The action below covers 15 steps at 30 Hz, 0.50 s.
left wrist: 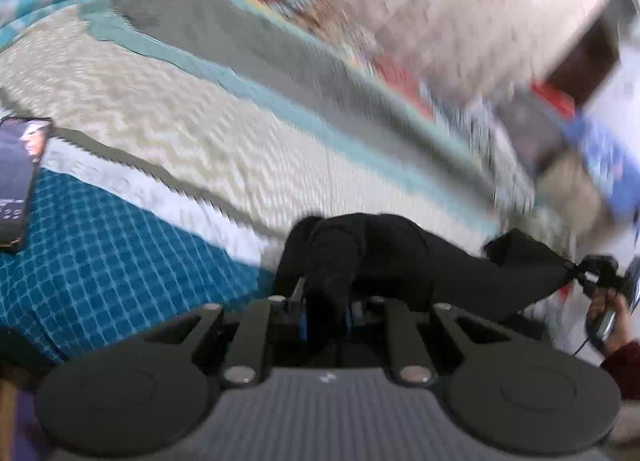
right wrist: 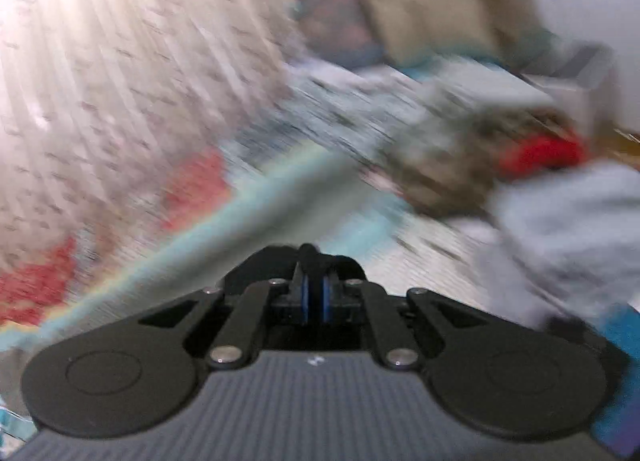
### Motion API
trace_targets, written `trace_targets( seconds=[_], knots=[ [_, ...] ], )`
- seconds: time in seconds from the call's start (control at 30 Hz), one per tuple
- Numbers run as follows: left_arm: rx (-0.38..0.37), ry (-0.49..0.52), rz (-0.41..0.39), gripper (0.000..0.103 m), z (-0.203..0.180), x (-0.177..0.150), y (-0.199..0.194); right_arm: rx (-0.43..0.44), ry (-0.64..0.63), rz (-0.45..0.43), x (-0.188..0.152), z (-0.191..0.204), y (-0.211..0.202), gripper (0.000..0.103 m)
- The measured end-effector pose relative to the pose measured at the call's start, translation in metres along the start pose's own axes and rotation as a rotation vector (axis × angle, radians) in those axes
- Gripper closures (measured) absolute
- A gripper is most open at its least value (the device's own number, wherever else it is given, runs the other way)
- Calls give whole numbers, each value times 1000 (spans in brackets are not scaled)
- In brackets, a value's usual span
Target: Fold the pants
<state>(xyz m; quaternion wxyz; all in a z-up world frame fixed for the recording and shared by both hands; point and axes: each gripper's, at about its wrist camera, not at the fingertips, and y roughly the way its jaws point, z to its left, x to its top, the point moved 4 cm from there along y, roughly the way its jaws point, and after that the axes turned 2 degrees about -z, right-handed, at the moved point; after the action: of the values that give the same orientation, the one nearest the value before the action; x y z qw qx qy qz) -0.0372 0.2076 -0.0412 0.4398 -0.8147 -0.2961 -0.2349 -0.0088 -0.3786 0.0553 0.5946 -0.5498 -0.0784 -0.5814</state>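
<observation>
The black pants (left wrist: 420, 261) hang stretched between my two grippers over the bed. My left gripper (left wrist: 325, 293) is shut on one bunched end, and the fabric drapes over its fingers. At the right edge of the left wrist view, my right gripper (left wrist: 588, 273) pinches the other end, with a person's hand (left wrist: 612, 321) holding it. In the blurred right wrist view, my right gripper (right wrist: 315, 261) is shut, and black pants fabric (right wrist: 256, 267) wraps around its fingertips.
A phone (left wrist: 18, 181) lies on the teal checked sheet (left wrist: 100, 253) at left. A cream chevron blanket (left wrist: 200, 121) covers the bed beyond the pants. A grey cloth pile (right wrist: 568, 221), a red item (right wrist: 540, 153) and a beige pillow (right wrist: 432, 9) lie ahead on the right.
</observation>
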Motion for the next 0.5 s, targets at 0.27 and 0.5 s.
trace_targets(
  seconds=[0.27,0.5],
  knots=[
    [89,122,117,80,-11,-18,10,-210,115,171,-62,-82,-4,55],
    [109,93,94,80,-16,-14,8,-166,87,26,-26,-77,-15,55]
  ],
)
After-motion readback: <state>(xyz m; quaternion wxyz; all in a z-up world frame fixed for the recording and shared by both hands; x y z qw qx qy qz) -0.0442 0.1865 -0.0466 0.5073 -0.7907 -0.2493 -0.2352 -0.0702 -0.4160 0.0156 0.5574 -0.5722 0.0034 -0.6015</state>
